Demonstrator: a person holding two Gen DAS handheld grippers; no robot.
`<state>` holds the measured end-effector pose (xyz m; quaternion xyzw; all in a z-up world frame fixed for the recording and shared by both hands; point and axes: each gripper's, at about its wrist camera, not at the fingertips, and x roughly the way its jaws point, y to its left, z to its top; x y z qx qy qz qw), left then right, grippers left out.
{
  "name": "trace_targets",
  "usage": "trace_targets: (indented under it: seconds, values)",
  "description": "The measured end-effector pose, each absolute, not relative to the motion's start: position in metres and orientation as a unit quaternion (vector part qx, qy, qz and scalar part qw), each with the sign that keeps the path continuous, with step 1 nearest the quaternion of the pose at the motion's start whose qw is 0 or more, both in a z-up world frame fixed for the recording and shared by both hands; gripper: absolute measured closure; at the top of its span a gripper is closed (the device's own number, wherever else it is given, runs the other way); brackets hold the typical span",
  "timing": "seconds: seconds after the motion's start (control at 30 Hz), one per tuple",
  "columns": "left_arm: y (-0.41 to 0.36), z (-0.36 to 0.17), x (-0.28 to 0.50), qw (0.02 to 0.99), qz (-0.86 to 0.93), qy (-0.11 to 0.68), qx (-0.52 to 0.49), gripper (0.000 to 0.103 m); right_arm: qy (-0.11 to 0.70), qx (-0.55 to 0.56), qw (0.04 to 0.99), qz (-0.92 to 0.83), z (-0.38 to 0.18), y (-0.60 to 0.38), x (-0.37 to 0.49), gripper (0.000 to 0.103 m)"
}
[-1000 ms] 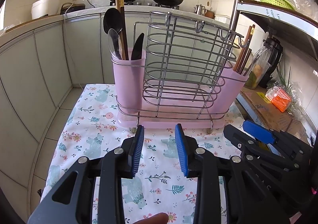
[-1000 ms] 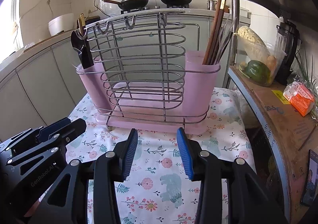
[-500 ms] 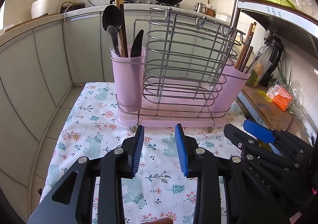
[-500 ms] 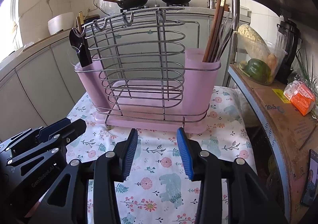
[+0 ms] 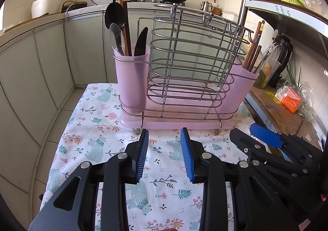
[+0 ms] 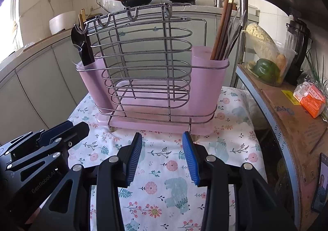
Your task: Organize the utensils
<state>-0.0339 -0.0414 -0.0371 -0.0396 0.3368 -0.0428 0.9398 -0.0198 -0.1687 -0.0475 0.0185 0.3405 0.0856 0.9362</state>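
Over the floral cloth on the table [image 5: 92, 128], the left wrist view has the left tongs [image 5: 165, 156] parted and empty, just short of the pink utensil rack [image 5: 184, 79]. A black spoon [image 5: 114, 15], clear spoon [image 5: 115, 34], chopsticks [image 5: 125, 19] and black knife [image 5: 141, 42] stand in its left cup. Right tongs [image 5: 264, 135] sit alongside. From the right wrist view, those right tongs [image 6: 163, 156] are released too, nothing between the pads; brown chopsticks [image 6: 222, 28] fill the rack's [image 6: 143, 79] right cup.
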Motion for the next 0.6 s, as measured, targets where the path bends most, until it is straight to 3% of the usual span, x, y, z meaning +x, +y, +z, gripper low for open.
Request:
trace_targets:
  seconds: [0.6]
  values:
    - [-0.0396, -0.0434, -0.0308, 0.936, -0.043, 0.347, -0.042, 0.071, 0.35, 0.016, 0.933, 0.085, -0.0541, -0.1663, -0.017, 0.063]
